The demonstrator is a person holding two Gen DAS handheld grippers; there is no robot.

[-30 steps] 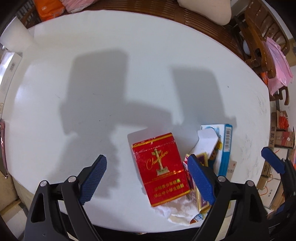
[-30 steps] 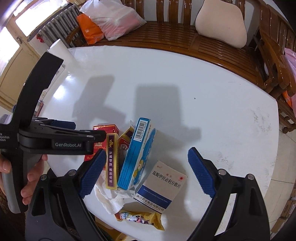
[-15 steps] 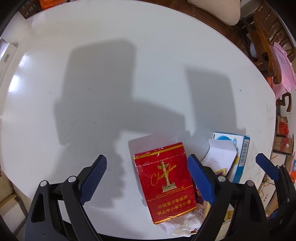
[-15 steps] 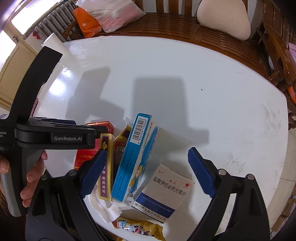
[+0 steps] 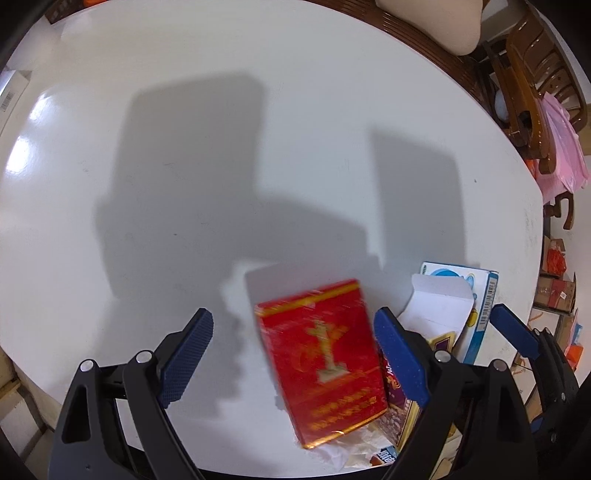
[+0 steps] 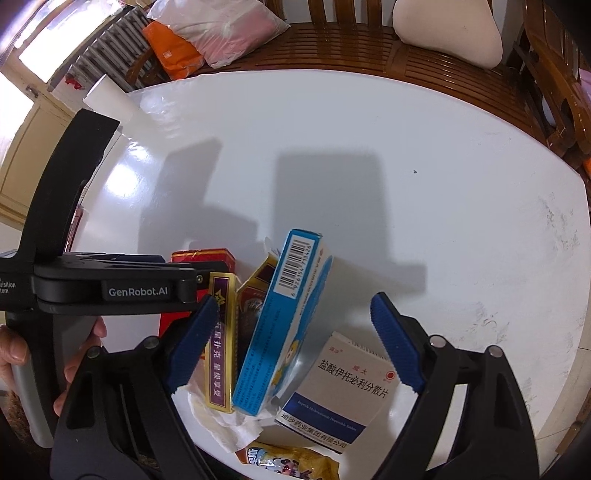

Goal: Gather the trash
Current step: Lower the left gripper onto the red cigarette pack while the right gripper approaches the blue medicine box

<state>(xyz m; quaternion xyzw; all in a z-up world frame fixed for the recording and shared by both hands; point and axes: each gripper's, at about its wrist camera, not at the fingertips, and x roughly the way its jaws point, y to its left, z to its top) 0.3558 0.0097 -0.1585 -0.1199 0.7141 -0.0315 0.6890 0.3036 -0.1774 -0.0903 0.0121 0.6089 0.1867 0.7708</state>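
A heap of trash lies at the near edge of the white table (image 5: 221,147). My left gripper (image 5: 291,332) points down, open, with the red cigarette pack (image 5: 325,354) between its fingers and a gap on either side. My right gripper (image 6: 293,306) straddles the tilted blue box (image 6: 280,325); its jaws are closing, and the pads do not press on the box. A gold and purple card box (image 6: 221,339) leans by its left finger. A white medicine box (image 6: 343,387), crumpled tissue (image 6: 221,421) and a yellow snack wrapper (image 6: 288,461) lie under it.
A wooden bench (image 6: 351,48) with a beige cushion (image 6: 447,33) and plastic bags (image 6: 221,33) runs behind the table. A white paper roll (image 6: 107,96) stands at the far left. A person's hand (image 6: 14,350) holds the left gripper's handle. Cardboard boxes (image 5: 554,288) sit on the floor at the right.
Both grippers have sunk closer to the heap, so the red pack and the blue box look larger between the fingers. The trash itself has not shifted.
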